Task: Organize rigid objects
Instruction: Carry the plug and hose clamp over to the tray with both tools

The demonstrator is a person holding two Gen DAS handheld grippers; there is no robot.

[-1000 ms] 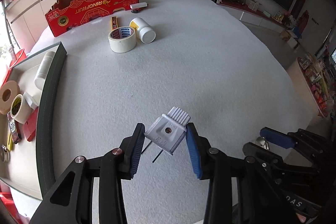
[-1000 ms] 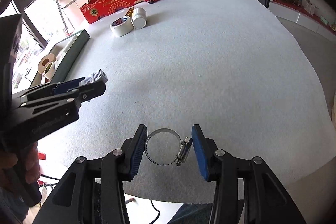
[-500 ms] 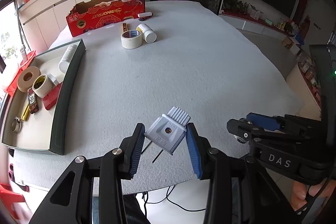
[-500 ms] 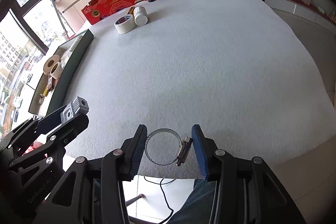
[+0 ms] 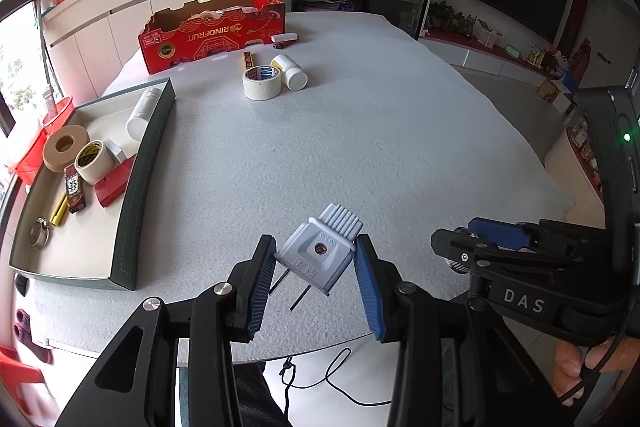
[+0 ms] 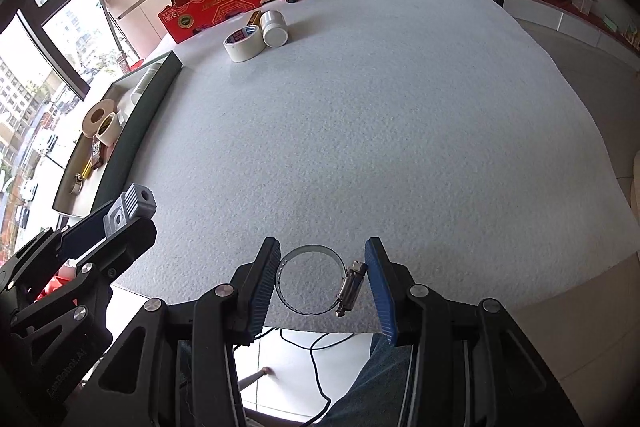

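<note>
My left gripper [image 5: 316, 267] is shut on a grey two-pin plug [image 5: 320, 253], held above the near edge of the white table, its pins pointing down toward me. My right gripper [image 6: 322, 277] is shut on a metal hose clamp [image 6: 310, 279], also lifted over the near table edge. Each gripper shows in the other's view: the right one [image 5: 480, 235] at the lower right, the left one [image 6: 120, 215] at the lower left with the plug [image 6: 132, 205] in it. A dark-walled tray [image 5: 148, 163] stands at the left.
The tray holds tape rolls [image 5: 66, 147], a white bottle [image 5: 142, 111], a red block [image 5: 114, 179] and another clamp [image 5: 40, 231]. Farther back lie a tape roll [image 5: 262, 83], a white bottle [image 5: 290, 71] and a red cardboard box [image 5: 212, 31]. A cable hangs below the table edge.
The left gripper has pulled back and risen with the plug, so the tray and the table's near edge came into view. The right gripper also drew back slightly, clamp still held.
</note>
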